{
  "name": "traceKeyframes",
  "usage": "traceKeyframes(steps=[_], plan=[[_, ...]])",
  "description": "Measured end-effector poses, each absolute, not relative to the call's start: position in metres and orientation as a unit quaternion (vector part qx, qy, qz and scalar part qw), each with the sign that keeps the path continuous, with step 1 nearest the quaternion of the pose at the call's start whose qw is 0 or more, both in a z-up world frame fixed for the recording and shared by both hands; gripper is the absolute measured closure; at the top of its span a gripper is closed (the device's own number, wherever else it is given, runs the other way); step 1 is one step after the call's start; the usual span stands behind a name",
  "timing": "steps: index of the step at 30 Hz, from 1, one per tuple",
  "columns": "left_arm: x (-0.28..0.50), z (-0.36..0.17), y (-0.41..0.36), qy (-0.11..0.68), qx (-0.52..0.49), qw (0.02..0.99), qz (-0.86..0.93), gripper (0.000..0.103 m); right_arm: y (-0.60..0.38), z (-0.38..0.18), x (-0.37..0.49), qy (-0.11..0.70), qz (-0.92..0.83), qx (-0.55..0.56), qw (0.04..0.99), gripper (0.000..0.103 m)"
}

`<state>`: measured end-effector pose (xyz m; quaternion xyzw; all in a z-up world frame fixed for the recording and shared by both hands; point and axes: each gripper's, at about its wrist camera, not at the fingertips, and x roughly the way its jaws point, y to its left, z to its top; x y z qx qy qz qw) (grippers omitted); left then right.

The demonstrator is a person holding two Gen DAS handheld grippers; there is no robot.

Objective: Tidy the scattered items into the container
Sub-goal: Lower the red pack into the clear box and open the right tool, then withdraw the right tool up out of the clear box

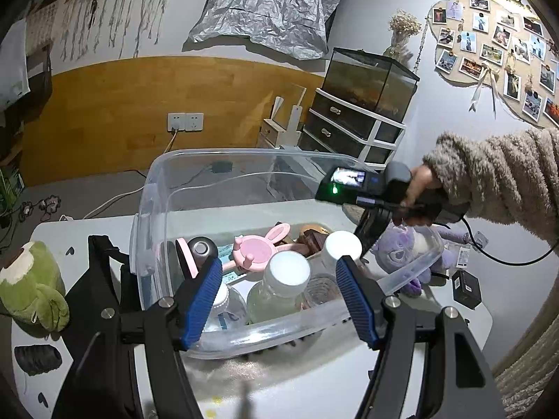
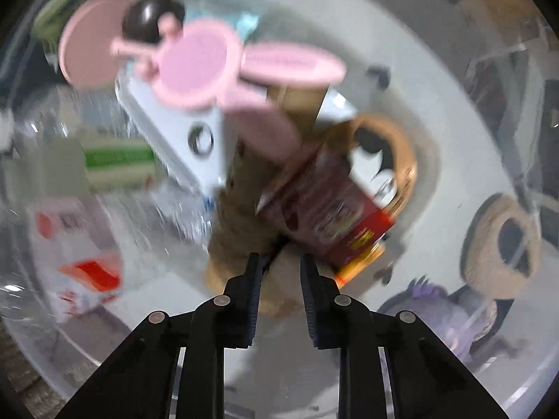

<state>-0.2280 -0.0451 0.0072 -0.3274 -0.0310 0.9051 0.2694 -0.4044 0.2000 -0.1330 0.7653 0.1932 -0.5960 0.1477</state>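
Observation:
A clear plastic bin [image 1: 153,209] stands on the white table and holds a pink bunny mirror [image 1: 256,248], white-capped bottles [image 1: 286,272] and a dark round item. My left gripper [image 1: 279,293] is open and empty just above the bin's near wall. My right gripper [image 2: 279,262] points down into the bin, jaws partly open with nothing between them, just above a red snack packet [image 2: 328,202] and a brown item. The mirror also shows in the blurred right wrist view [image 2: 199,63]. A green frog plush [image 1: 31,286] lies left of the bin, a purple plush [image 1: 401,251] right of it.
A black bag [image 1: 94,279] and a dark yarn roll [image 1: 36,359] lie at the table's left. A small black box [image 1: 466,288] sits at the right. Drawers with a glass tank [image 1: 370,83] stand behind the bin.

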Motion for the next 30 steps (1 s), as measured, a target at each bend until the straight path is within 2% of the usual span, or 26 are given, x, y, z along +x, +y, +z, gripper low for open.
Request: traceKeyframes(steps=[5, 7, 17, 20, 24, 30], plan=[[-0.231, 0.004, -0.045, -0.036, -0.334, 0.263, 0.905, 0.036, 0.204, -0.15, -0.416, 0.208, -0.601, 0.765, 0.103, 0.08], [-0.231, 0.003, -0.045, -0.036, -0.333, 0.265, 0.904, 0.036, 0.206, -0.147, -0.425, 0.239, -0.614, 0.748, 0.084, 0.08], [-0.232, 0.001, -0.045, -0.036, -0.337, 0.267, 0.902, 0.036, 0.217, -0.126, -0.442, 0.221, -0.638, 0.734, 0.076, 0.08], [-0.232, 0.001, -0.043, -0.034, -0.337, 0.269, 0.902, 0.036, 0.221, -0.136, -0.434, 0.222, -0.613, 0.753, 0.091, 0.08], [-0.232, 0.001, -0.041, -0.035, -0.336, 0.272, 0.901, 0.036, 0.223, -0.149, -0.434, 0.183, -0.59, 0.779, 0.111, 0.08], [-0.231, -0.001, -0.038, -0.03, -0.34, 0.27, 0.9, 0.036, 0.225, -0.15, -0.454, 0.206, -0.605, 0.767, 0.066, 0.08]])
